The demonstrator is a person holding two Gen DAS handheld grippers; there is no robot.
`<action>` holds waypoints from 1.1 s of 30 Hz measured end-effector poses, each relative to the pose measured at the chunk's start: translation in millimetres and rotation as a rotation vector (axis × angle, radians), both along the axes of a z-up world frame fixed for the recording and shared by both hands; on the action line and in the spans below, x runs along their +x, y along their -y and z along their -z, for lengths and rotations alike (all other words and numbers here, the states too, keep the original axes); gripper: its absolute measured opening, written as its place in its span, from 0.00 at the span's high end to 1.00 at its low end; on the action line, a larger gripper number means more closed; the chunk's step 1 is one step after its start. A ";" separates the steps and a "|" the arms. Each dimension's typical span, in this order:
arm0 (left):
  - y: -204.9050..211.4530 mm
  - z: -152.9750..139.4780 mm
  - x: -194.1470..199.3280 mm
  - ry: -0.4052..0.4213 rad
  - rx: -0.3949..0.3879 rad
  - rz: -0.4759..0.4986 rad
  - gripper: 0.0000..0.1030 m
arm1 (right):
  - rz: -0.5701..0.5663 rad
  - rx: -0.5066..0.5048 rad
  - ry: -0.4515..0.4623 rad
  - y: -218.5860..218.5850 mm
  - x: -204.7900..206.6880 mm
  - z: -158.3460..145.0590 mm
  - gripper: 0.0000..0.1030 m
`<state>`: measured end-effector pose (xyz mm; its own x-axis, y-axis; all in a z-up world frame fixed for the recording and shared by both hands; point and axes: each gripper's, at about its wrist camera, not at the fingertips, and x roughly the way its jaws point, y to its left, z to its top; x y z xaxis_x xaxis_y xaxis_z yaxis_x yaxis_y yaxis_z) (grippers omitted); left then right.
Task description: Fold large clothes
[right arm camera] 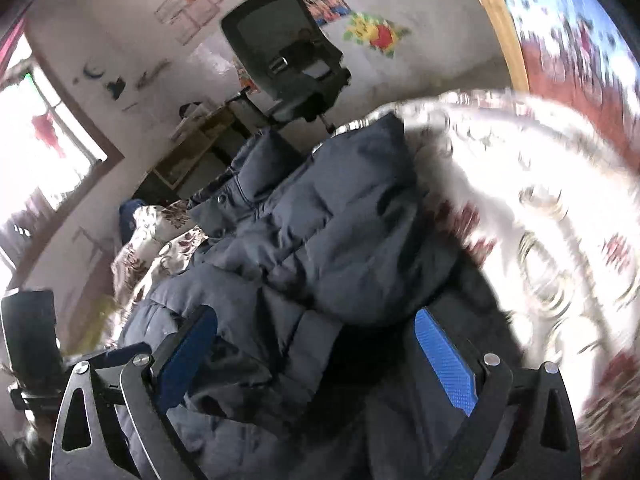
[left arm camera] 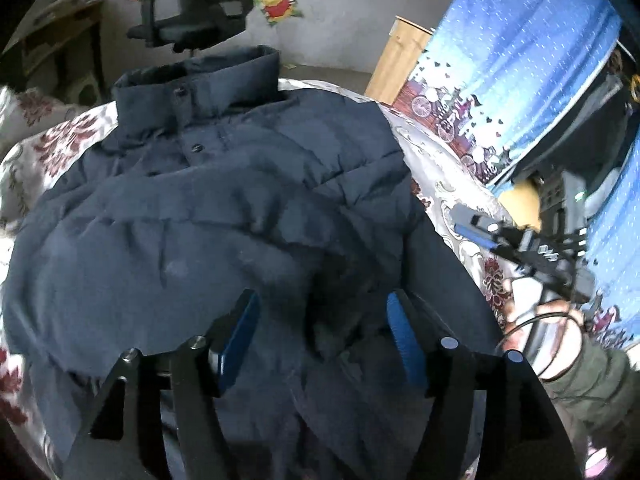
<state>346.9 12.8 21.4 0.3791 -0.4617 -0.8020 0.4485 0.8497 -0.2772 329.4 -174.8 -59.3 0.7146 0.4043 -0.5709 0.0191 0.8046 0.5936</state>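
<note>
Blue-padded jaws of the left gripper [left arm camera: 322,332] stand apart over the navy puffer jacket [left arm camera: 224,216], gripping nothing. That jacket lies collar-up on the floral bedspread [left arm camera: 60,136]. Right gripper [right arm camera: 316,356] jaws also gape wide above the jacket's rumpled side.

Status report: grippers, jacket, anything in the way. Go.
Left gripper open over the jacket, jaws apart. Right gripper open, nothing held. Jacket lies on the floral bedspread, sleeve across its front. Nothing in the way.
</note>
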 end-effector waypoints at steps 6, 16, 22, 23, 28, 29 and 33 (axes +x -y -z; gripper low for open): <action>-47.4 -14.9 -10.0 0.072 0.019 -0.162 0.17 | 0.007 -0.017 -0.113 -10.6 5.4 31.4 0.09; -150.8 -33.2 -21.6 0.129 0.029 -0.491 0.11 | -0.096 0.102 -0.173 -49.3 26.8 51.4 0.55; -216.5 -44.2 -31.5 0.075 -0.021 -0.655 0.10 | -0.025 0.016 -0.053 -49.2 3.0 7.9 0.95; -222.8 -45.6 -32.3 0.075 -0.013 -0.666 0.10 | -0.017 -0.005 -0.017 -48.1 -1.0 -5.6 0.95; -223.4 -47.4 -33.3 0.064 0.076 -0.674 0.10 | 0.064 -0.162 0.142 -35.1 -4.8 -69.5 0.96; -219.9 -43.9 -29.6 0.050 0.090 -0.658 0.10 | 0.075 -0.189 0.155 -34.4 0.4 -75.7 0.96; -207.9 -26.5 -8.3 0.033 0.087 -0.649 0.10 | 0.071 -0.321 0.111 -34.8 34.7 -72.0 0.95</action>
<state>338.6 220.7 47.9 0.5839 -0.0651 -0.8092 -0.1557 0.9693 -0.1904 364.1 -140.0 12.7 0.7990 0.1640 -0.5786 0.0310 0.9496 0.3120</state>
